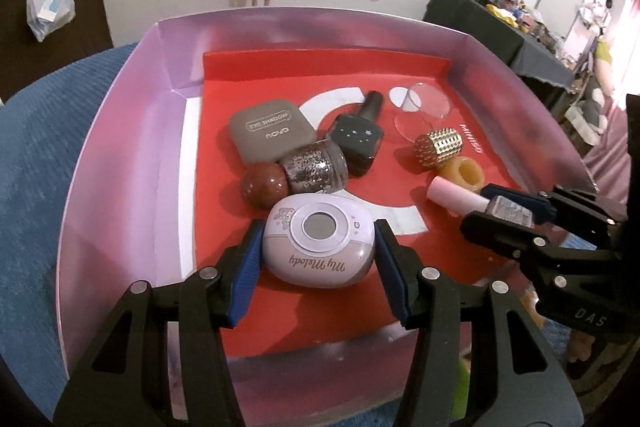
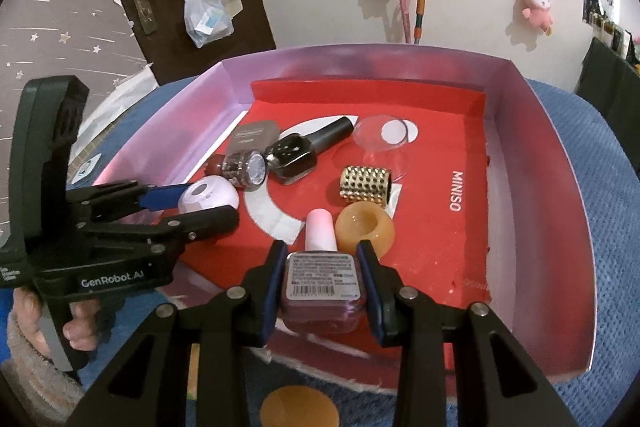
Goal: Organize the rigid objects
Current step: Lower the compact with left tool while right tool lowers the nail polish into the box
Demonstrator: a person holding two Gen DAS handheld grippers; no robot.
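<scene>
1. Box [image 1: 120, 131] w/ red liner holds all items.
2. Left gripper [image 1: 318, 251] pinches lilac case [image 1: 320, 247], near front edge.
3. Right gripper [image 2: 322, 279] pinches pink-cap polish [image 2: 322, 267], front edge, beside amber ring [image 2: 365, 229].
4. Compact [image 1: 272, 135], dark polish [image 1: 358, 139], glitter jar [image 1: 314, 167], gold cap [image 1: 438, 146] mid-box.

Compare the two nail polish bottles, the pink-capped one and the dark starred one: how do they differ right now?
The pink-capped bottle sits between the right gripper pads; the dark starred bottle lies free. The first has a pale pink cap and purplish body; the second has a black cap and a dark body with stars. Both lie on their sides in the tray.
</scene>
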